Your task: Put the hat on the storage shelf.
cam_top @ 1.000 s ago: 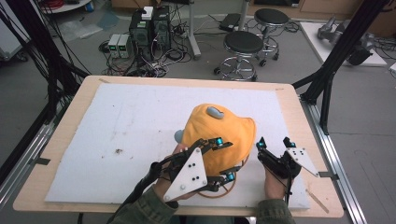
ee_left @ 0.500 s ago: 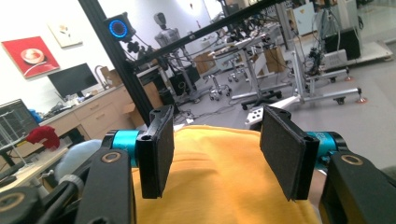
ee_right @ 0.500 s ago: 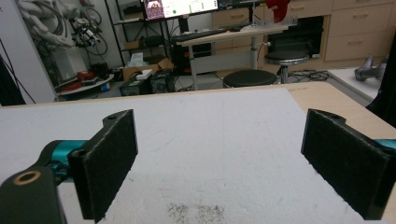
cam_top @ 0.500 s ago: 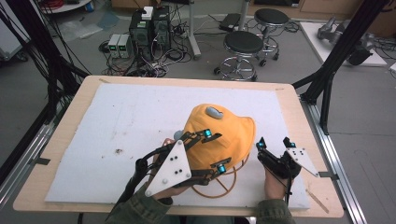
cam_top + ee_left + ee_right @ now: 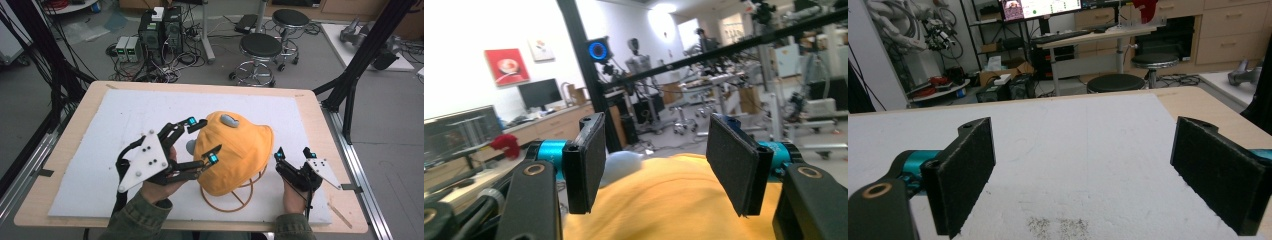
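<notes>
The left gripper [image 5: 201, 141] hangs over the near-left side of the orange cap [image 5: 239, 150], its jaws spread wide and having just been opening, with the cap's crown below and between the pads but not pressed by them. The cap sits on a wire stand [image 5: 231, 197] near the middle of the white mat [image 5: 100, 145] on the wooden table [image 5: 320, 107]. To the cap's right, apart from it, the right gripper [image 5: 294, 153] rests low over the mat with its jaws wide apart and empty.

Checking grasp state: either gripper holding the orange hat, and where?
Nothing held. Left gripper open, jaws astride the orange hat, pads clear. Right gripper open, empty.
</notes>
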